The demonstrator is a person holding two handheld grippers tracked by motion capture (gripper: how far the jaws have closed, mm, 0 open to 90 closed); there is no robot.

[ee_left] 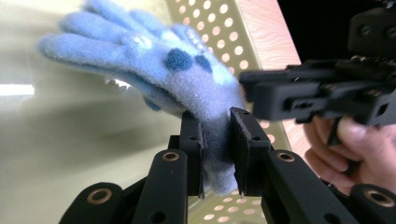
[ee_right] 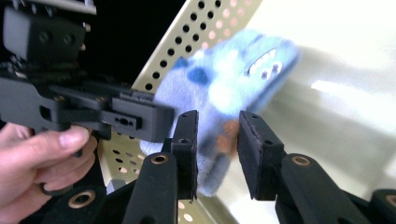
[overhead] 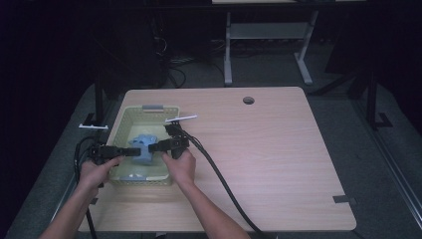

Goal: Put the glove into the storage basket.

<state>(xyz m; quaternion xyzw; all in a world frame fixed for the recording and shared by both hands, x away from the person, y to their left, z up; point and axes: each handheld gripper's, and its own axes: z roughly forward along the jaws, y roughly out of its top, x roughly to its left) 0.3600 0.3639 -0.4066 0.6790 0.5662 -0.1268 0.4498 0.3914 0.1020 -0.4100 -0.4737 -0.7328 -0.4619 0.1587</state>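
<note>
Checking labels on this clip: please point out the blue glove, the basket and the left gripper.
Glove (ee_left: 187, 74): left gripper view, on the palm.
Basket (overhead: 124, 117): high view, on the far left wall.
Left gripper (ee_left: 218, 149): left gripper view, midway between its fingertips.

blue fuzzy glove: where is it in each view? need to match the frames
High view: the blue glove sits left of centre, inside the perforated basket, between the two grippers.
Left gripper view: it runs from upper left to centre, its lower edge pinched in this gripper's jaws.
Right gripper view: upper centre, hanging down between this gripper's jaws.
Shared landmark: the basket's perforated wall behind the glove.
</note>
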